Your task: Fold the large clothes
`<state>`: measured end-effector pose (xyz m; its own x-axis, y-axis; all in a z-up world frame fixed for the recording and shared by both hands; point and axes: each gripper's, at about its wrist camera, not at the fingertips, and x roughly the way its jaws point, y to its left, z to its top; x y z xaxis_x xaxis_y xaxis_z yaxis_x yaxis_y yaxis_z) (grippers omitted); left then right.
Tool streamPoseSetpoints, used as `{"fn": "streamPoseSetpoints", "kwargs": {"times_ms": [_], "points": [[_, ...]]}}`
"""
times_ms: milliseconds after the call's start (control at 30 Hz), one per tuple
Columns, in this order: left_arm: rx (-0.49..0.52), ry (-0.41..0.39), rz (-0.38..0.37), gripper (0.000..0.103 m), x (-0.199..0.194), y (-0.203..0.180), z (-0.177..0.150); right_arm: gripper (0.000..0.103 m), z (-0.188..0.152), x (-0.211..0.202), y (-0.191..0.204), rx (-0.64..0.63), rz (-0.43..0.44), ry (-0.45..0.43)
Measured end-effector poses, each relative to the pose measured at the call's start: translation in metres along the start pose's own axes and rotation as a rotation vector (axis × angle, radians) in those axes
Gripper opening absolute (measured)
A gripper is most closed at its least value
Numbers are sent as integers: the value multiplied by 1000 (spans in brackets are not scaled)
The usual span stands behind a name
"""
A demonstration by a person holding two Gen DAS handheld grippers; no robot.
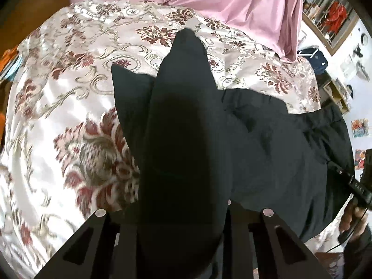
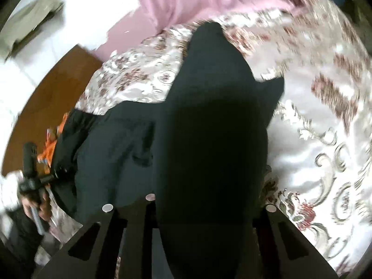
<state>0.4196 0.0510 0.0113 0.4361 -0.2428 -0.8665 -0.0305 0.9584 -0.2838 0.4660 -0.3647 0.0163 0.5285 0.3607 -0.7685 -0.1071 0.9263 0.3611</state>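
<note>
On the bedspread, garment lengthwise away.

black garment, floral bedspread, pink sheet

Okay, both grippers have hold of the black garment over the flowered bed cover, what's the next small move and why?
Probably carry both held ends forward together toward the far edge. The left gripper and right gripper each pinch a raised fold of the black garment, while the rest lies spread on the flowered cover.
</note>
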Motion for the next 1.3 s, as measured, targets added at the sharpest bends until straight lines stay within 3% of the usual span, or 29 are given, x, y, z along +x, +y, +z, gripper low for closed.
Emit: {"fn": "streamPoseSetpoints", "kwargs": {"times_ms": [233, 467, 600, 733, 867, 1000, 1067, 1133, 1200, 1300], "points": [[-6, -62, -18, 22, -58, 8, -28, 18, -12, -69, 27, -84, 23, -77], [31, -87, -12, 22, -92, 9, -48, 18, -27, -100, 48, -121, 36, -123], [45, -95, -4, 22, -80, 11, -52, 18, -34, -96, 47, -118, 23, -134], [80, -77, 13, 23, -44, 12, -63, 18, -42, -75, 44, -133, -12, -133], [104, -68, 59, 25, -9, 17, -78, 20, -57, -35, 16, -57, -61, -75], [83, -66, 79, 43, -4, 24, -77, 35, -61, -13, -10, -2, -139, -27], [49, -35, 80, 52, -1, 27, -74, 54, -59, -8, -19, 36, -155, -11], [14, -13, 122, 82, 2, 32, -72, 69, -58, -4, -23, 46, -194, 13], [-29, -17, 160, 87, -1, 37, -73, 73, -60, -2, -25, 43, -223, 38], [-120, 19, 156, 90, -2, 49, -78, 80, -63, -11, -22, 13, -304, 14]]}}
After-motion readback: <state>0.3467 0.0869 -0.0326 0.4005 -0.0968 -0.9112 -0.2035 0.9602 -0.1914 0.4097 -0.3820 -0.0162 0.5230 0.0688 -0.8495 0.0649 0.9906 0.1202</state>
